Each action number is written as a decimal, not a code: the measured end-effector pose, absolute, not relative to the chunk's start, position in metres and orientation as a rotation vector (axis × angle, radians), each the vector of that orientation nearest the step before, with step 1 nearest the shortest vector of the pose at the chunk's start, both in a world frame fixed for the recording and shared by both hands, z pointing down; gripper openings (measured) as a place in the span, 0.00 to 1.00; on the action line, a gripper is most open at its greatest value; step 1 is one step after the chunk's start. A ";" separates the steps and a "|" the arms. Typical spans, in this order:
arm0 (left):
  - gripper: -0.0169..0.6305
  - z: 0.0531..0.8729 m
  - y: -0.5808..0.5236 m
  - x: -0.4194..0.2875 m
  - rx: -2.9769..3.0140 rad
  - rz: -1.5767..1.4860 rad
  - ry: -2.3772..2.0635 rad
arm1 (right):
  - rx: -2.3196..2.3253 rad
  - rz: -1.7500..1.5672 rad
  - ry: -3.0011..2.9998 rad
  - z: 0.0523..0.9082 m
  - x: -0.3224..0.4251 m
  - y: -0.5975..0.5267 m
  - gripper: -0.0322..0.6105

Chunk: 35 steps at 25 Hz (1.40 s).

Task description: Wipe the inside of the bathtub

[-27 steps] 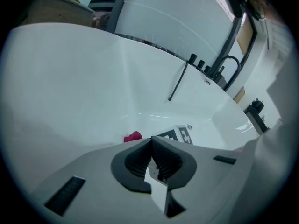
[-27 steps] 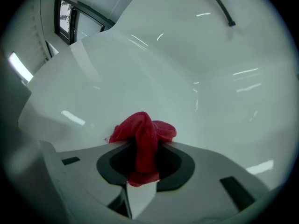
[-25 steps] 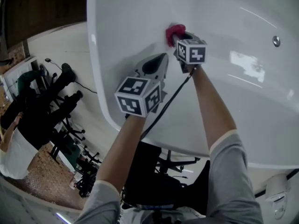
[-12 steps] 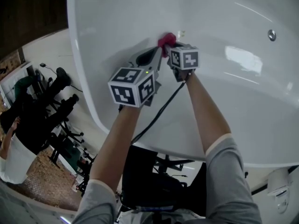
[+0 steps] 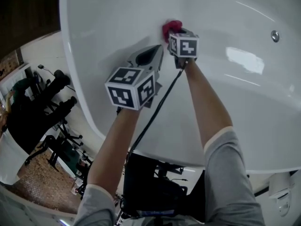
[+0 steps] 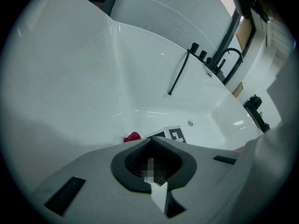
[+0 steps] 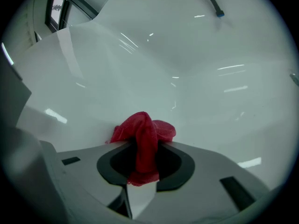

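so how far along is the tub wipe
Done: the red cloth is clamped in the right gripper. In hand: it looks pressed to the inner wall of the bathtub at its curved end. The left gripper is shut on nothing and hovers beside. Left: the white surface shows no wipe marks, so the covered area can't be judged. The stretch toward the round fitting probably remains.

In the head view the crumpled red cloth is half hidden behind the right gripper; the glossy white bathtub runs off the top and right edges.
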<state>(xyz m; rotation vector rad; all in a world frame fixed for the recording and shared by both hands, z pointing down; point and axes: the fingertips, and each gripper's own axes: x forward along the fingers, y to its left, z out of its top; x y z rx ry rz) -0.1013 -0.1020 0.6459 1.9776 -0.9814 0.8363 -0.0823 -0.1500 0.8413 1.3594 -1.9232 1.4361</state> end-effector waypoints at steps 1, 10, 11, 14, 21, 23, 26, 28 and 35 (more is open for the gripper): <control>0.04 0.647 -0.103 -0.102 1.978 0.835 -0.983 | 1.365 1.452 -1.924 0.843 -0.081 -0.150 0.21; 0.04 0.657 -0.100 -0.101 1.968 0.824 -0.975 | 1.187 1.563 -1.784 0.879 -0.091 -0.089 0.20; 0.04 0.659 -0.101 -0.099 1.971 0.823 -0.972 | 1.185 1.553 -1.779 0.882 -0.091 -0.090 0.20; 0.04 0.661 -0.099 -0.096 1.973 0.815 -0.973 | 1.183 1.496 -1.780 0.886 -0.090 -0.097 0.20; 0.04 0.659 -0.099 -0.094 1.980 0.791 -0.975 | 1.316 1.260 -1.780 0.887 -0.070 -0.147 0.20; 0.04 0.658 -0.099 -0.095 1.981 0.786 -0.975 | 1.281 1.254 -1.779 0.889 -0.069 -0.149 0.20; 0.04 0.657 -0.097 -0.094 1.974 0.779 -0.980 | 1.217 1.233 -1.778 0.893 -0.069 -0.137 0.21; 0.04 0.657 -0.096 -0.091 1.969 0.771 -0.979 | 1.181 1.167 -1.766 0.894 -0.065 -0.126 0.21; 0.04 0.657 -0.093 -0.086 1.970 0.761 -0.968 | 1.088 1.168 -1.729 0.902 -0.064 -0.052 0.21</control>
